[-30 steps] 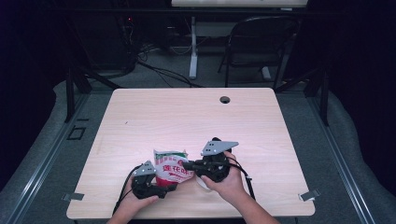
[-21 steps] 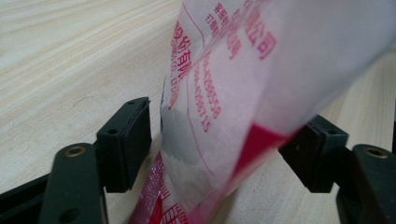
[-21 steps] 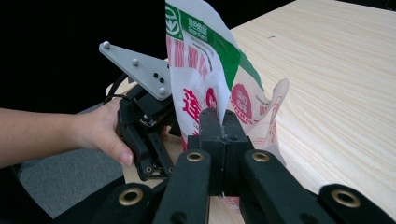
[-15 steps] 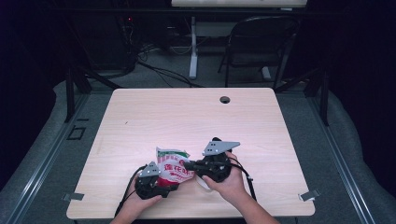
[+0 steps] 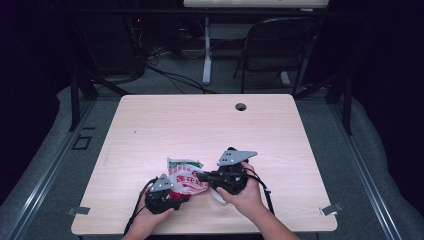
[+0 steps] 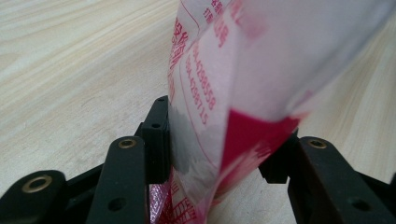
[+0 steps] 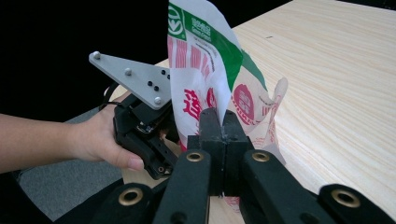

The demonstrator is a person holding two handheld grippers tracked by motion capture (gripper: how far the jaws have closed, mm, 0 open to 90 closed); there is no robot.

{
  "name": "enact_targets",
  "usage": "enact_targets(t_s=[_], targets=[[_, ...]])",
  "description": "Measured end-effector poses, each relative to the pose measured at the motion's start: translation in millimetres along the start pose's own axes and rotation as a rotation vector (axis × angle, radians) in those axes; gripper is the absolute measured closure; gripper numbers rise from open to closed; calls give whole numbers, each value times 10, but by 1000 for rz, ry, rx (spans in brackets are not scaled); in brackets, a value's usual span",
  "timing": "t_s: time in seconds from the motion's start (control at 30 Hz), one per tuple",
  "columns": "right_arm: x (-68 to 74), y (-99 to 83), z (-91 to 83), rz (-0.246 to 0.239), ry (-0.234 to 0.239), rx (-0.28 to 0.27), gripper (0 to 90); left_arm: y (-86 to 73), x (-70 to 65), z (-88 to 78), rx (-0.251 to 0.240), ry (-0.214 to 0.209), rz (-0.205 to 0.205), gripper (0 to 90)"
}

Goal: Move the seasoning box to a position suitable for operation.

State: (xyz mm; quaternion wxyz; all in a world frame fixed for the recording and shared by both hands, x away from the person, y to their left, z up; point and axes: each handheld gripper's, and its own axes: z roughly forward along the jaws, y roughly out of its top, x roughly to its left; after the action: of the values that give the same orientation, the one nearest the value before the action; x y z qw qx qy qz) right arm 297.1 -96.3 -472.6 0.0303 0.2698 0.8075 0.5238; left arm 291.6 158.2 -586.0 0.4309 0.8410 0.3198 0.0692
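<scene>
Near edge of the pale wooden table [image 5: 150, 125]: the red, white and green printed plastic snack bag [image 5: 186, 179] stood upright between both tools. My right gripper [image 7: 223, 122] was clamped tight on a thin fold of the bag's edge, apparently to anchor it. My left gripper [image 6: 219, 140] had just been closing around the bag's lower corner; its jaws bracketed the film on both sides, but I could not tell whether the pads already pressed it. I judged the opposed holds were meant to pull the bag open.
</scene>
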Motion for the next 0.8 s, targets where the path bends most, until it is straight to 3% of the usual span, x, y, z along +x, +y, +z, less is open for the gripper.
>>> enact_targets(t_s=[0.3,0.4,0.5,0.8], targets=[[-56,23,-67,29,11,-31,900,102,-79,-100,2,92,67,576],[-63,24,-93,37,12,-30,892,133,-113,-144,8,145,110,580],[-88,27,-132,43,19,-33,824,155,-147,-172,28,202,155,582],[-135,22,-342,60,1,-74,758,233,-227,-245,-4,259,199,587]])
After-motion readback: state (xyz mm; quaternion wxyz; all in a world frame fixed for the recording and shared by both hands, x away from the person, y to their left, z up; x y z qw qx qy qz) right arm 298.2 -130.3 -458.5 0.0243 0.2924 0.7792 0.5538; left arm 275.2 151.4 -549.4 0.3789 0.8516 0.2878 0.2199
